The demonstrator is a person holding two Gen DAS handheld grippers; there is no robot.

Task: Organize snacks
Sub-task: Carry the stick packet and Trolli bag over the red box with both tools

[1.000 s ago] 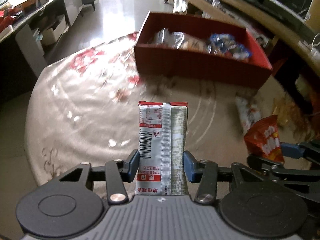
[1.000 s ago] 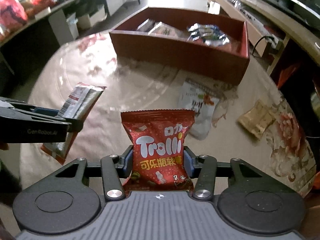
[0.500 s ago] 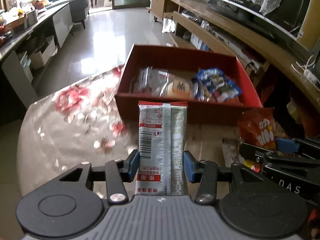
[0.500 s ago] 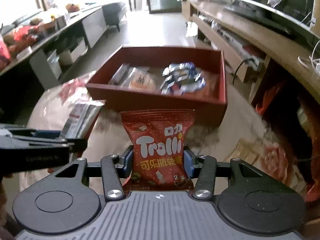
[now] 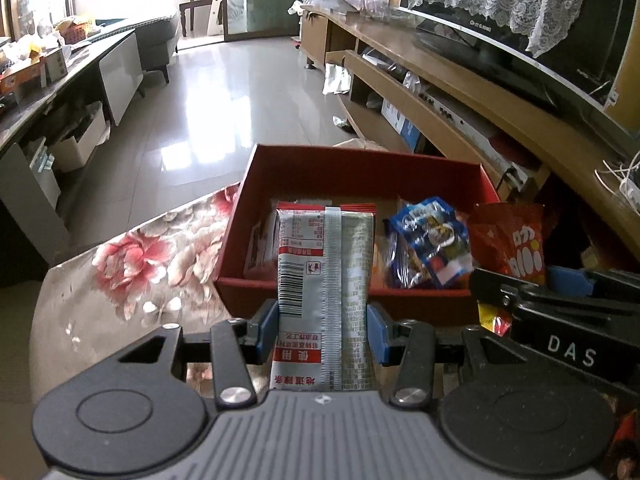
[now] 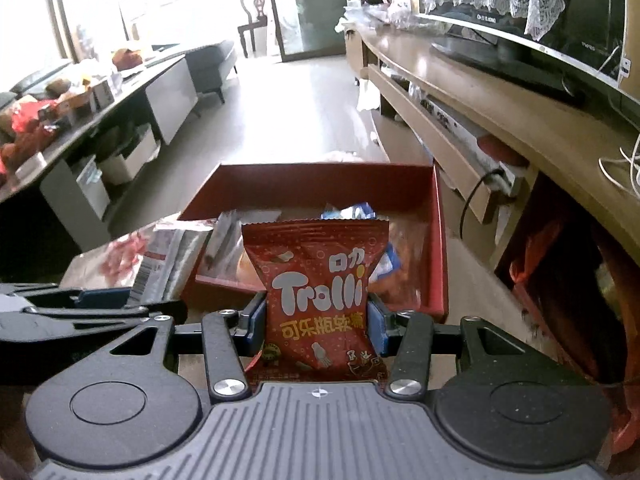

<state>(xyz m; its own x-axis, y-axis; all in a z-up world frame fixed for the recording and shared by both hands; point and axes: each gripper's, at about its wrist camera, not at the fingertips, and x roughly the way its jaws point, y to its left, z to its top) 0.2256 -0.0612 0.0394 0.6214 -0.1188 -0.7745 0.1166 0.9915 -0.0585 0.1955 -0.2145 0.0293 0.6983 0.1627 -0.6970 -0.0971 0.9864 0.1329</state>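
Two packets: both light, crinkly, soft; each is riding pinched low across its width.
Left fingers [image 5: 322, 334]: clamping silver sachet [image 5: 326, 280].
Right fingers [image 6: 316, 326]: clamping red Trolli bag [image 6: 318, 292].

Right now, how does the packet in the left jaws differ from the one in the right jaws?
The silver packet is tall, flat and narrow, showing its seamed back with a barcode; the red Trolli bag is wider, puffy and shows its printed front. The silver packet has red end strips only; the Trolli bag is red all over. Both stand upright, clamped at the sides, in front of the red box.
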